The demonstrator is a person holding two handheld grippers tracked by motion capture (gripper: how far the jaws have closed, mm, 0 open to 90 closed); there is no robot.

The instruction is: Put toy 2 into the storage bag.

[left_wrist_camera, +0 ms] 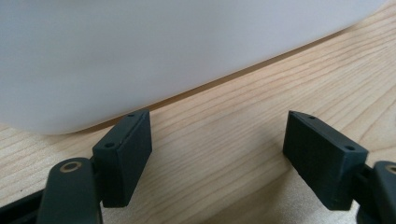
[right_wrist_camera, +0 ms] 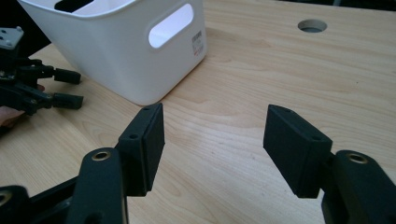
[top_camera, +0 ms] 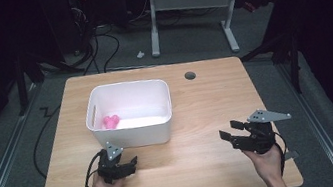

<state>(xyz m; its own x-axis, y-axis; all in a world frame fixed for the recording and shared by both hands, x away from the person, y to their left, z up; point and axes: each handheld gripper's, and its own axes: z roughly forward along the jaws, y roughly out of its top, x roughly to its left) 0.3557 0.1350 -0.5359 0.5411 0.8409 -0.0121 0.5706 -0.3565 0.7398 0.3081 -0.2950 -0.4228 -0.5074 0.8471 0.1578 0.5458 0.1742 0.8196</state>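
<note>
high view: white bin (top_camera: 132, 129) with pink toy (top_camera: 110, 121) between both empty, open-jawed grippers, left gripper (top_camera: 128, 166) and right gripper (top_camera: 229, 130), on table (top_camera: 206, 102)

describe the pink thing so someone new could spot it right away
Start at the wooden table and find the white bin on its left half. The pink thing lies inside, at the bin's left end. It is the one brightly coloured item on the table.
</note>
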